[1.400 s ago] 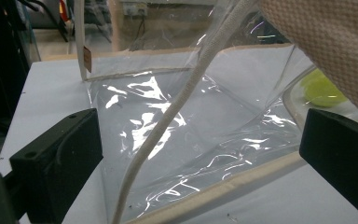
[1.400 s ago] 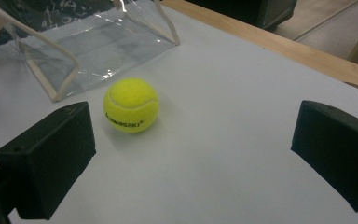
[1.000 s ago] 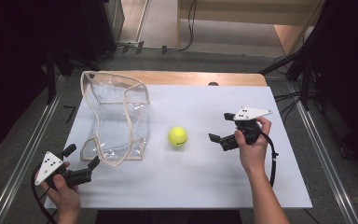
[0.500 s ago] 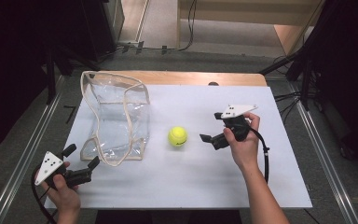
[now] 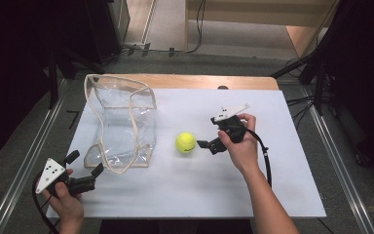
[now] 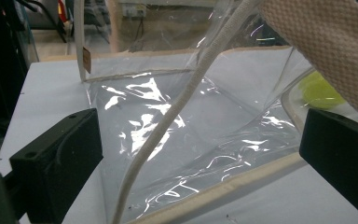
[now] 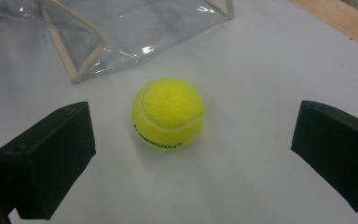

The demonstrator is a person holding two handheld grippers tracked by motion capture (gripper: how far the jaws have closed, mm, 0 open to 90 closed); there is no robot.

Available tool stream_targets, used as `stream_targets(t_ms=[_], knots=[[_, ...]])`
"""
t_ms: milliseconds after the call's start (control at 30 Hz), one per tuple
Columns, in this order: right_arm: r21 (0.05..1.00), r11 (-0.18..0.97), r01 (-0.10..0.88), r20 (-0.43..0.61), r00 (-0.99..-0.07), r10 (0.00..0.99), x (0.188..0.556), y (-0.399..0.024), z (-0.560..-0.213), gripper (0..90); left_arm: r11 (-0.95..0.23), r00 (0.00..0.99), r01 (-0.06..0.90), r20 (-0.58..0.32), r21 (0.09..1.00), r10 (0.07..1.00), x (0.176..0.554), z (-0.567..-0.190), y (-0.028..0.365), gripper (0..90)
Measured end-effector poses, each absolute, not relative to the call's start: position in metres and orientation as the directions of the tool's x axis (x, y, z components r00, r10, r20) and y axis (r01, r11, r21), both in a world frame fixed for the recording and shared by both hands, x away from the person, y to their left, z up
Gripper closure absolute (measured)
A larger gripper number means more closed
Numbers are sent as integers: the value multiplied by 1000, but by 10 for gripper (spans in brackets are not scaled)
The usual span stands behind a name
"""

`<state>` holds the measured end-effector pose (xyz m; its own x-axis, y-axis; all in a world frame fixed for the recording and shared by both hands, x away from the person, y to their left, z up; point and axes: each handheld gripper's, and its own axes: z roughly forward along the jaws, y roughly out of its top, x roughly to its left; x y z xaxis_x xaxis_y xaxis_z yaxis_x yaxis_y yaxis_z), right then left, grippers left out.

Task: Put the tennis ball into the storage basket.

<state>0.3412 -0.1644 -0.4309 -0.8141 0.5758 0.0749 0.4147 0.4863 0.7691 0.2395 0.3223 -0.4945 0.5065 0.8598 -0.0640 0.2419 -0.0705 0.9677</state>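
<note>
At the near left corner of the tabletop (image 5: pixel 272 195), the left claw (image 5: pixel 84 165) is held low, its jaws standing wide apart and pointed at the near edge of the clear bag (image 5: pixel 121 124). Its own view shows the bag's cloth trim and a strap crossing between the jaws, none of it gripped. Risk one: the plastic is slack and slippery, so a closure here may catch only the loose strap or a fold of film, and the bag would sag or slide when lifted rather than open.

Farther in, right of centre, the right claw (image 5: pixel 209 132) also stands apart, empty, facing the tennis ball (image 7: pixel 168 113). The ball rests on the bare tabletop between bag and claw, just ahead of the jaws and not yet between them. Risk two: the ball is round and free to roll. A jaw touching it off-centre, or one jaw arriving first, would likely push it toward the bag or off to the side. A squeeze high on its curve could squirt it out.

Beyond the ball, the bag stands partly collapsed, its mouth (image 5: pixel 117 87) leaning and uneven. Risk three: if the ball is meant for the bag, the sagging rim could block entry unless the left claw holds it open first.
</note>
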Motion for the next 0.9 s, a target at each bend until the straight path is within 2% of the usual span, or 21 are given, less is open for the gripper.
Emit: stream_targets(t_ms=[900], knots=[[651, 617, 442, 105, -858, 503, 364, -118, -452, 0, -79, 515, 243, -60, 967, 855, 240, -494, 322, 0]])
